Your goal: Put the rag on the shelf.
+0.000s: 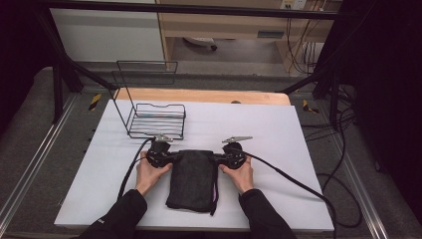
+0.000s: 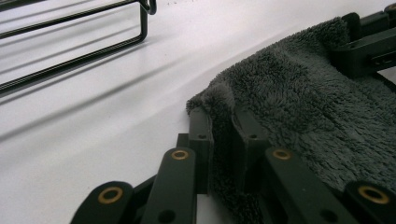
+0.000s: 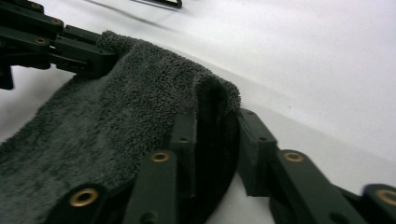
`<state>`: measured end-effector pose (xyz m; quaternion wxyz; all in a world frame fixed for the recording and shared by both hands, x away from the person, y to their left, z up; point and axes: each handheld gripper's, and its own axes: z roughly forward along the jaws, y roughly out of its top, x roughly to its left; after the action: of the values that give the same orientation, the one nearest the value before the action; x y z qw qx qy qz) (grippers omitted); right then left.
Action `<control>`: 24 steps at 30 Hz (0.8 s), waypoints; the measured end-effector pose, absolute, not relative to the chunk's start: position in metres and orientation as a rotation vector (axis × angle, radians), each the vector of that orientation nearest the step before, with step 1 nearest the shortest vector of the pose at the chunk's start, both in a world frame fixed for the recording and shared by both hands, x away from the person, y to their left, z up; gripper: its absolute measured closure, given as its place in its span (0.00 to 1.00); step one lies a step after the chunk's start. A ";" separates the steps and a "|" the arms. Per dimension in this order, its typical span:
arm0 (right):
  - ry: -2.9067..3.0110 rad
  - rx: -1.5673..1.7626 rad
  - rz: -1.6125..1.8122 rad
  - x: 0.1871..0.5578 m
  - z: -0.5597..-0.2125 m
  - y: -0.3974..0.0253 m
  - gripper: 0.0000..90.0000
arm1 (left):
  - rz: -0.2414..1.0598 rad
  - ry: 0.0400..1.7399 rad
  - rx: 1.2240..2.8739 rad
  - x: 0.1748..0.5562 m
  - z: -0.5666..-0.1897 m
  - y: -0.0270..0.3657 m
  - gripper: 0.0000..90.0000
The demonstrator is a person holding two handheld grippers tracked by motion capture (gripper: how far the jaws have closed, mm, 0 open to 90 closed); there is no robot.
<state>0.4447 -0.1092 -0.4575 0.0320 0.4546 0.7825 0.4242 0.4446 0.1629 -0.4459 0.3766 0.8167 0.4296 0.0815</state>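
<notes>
1 dark grey towel [image 1: 191, 179] lies folded at the lower middle of the high view, on the near half of the table. Its far 2 corners are each pinched: the left gripper [image 1: 166, 158] has its jaws pressed onto the upper left corner, and the right gripper [image 1: 217, 159] has its jaws pressed onto the upper right corner. In the left gripper view the fluffy cloth [image 2: 299, 107] is squeezed between the 2 black jaws at lower middle; the right gripper view shows the same grip on the towel's [image 3: 116, 116] other corner. A thin purple edge shows along the towel's lower right side.

2 hands hold the grippers, with 2 black sleeves entering from the bottom, and 1 cable trails from each gripper. 1 black wire rack [image 1: 154, 117] stands at upper left of the towel.

The surface is a white sheet [image 1: 278, 134] over a wooden tabletop, framed by black bars, with grey floor around it and loose cables at right. No writing is readable.
</notes>
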 end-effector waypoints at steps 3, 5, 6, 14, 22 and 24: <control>2.410 1.401 1.312 0.445 -0.457 -0.109 0.84 | 0.188 1.113 2.073 0.445 -0.445 0.164 0.90; 2.407 1.392 1.312 0.444 -0.456 -0.109 0.85 | 0.182 1.110 2.068 0.446 -0.444 0.166 0.90; 2.403 1.390 1.315 0.443 -0.455 -0.109 0.85 | 0.186 1.101 2.070 0.445 -0.443 0.167 0.90; 2.372 1.356 1.355 0.438 -0.445 -0.111 0.85 | 0.203 1.063 2.017 0.439 -0.430 0.172 0.91; 2.352 1.294 1.390 0.434 -0.433 -0.112 0.86 | 0.237 1.015 1.997 0.429 -0.414 0.175 0.91; 2.345 1.281 1.401 0.432 -0.429 -0.111 0.86 | 0.245 1.006 1.992 0.427 -0.410 0.177 0.91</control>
<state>0.4322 -0.1107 -0.4294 0.0622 0.4236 0.7758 0.4634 0.4266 0.1774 -0.4102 0.4333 0.7997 0.4038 0.0985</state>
